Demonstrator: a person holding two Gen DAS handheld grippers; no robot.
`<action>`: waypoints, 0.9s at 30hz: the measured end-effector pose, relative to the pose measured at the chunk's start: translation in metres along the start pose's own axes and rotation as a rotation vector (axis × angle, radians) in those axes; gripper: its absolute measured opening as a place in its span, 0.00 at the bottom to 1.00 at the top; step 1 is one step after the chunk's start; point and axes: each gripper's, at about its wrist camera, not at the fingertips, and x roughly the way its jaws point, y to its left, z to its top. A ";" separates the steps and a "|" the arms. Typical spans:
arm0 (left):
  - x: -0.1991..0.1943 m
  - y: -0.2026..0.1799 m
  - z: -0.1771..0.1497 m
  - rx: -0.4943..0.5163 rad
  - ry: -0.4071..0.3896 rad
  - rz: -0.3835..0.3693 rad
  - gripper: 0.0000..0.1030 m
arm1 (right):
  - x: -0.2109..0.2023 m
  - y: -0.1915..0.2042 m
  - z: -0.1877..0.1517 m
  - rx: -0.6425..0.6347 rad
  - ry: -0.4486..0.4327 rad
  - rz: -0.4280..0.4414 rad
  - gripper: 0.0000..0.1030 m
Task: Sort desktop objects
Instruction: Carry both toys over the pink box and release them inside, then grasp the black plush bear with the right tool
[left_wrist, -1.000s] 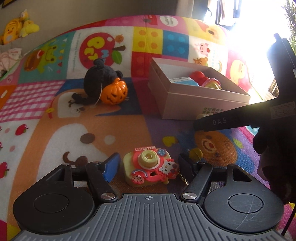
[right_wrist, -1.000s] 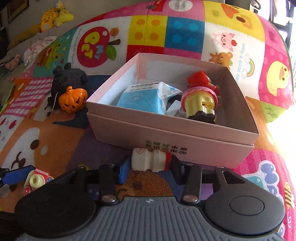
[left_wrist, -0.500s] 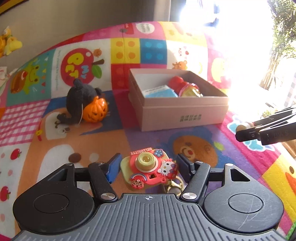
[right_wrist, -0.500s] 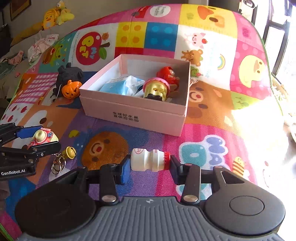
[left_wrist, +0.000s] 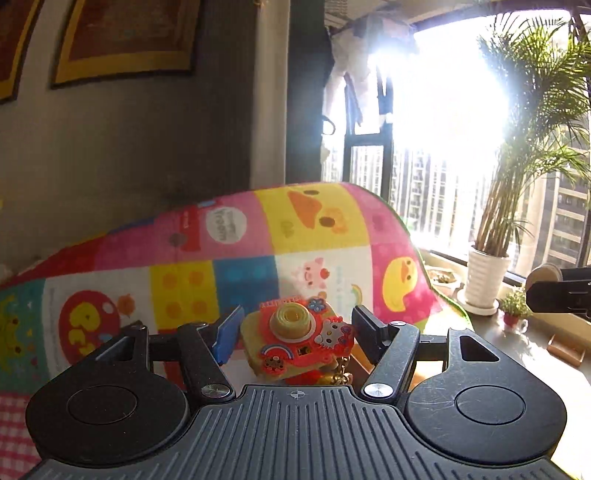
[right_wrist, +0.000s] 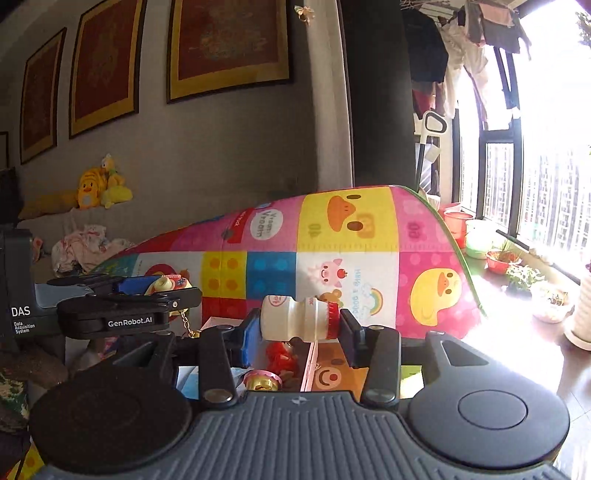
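1. Lifted since a second ago: both tongs up off the play mat (left_wrist: 314, 229), each with its load; views now level with the wall and window rather than down on the mat.
2. Left tongs (left_wrist: 295, 332) partly open, clamped on the toy camera keychain (left_wrist: 299, 339), squarely between blue left pad and black right pad, clear of the mat.
3. Right tongs (right_wrist: 295, 325) narrower, clamped on the small white drink bottle (right_wrist: 295, 321), gripped end to end.
4. Only in the right wrist view: pink box (right_wrist: 308, 365) directly below the bottle, red and yellow toys inside; left tongs (right_wrist: 162, 291) alongside at left, chain dangling.
5. Only in the left wrist view: potted palm (left_wrist: 487, 273) by the window.
6. Bottle lying level, long axis across the tongs, red cap toward the right finger. Camera lens facing up, toward the viewer.
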 end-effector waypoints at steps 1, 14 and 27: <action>0.012 -0.002 -0.006 -0.003 0.025 -0.009 0.68 | 0.005 0.000 -0.003 0.002 0.014 -0.007 0.42; 0.029 0.017 -0.078 -0.106 0.128 -0.048 0.91 | 0.060 0.006 -0.026 -0.001 0.155 -0.035 0.42; -0.053 0.088 -0.146 -0.290 0.178 0.152 0.96 | 0.153 0.030 -0.042 0.078 0.387 0.005 0.44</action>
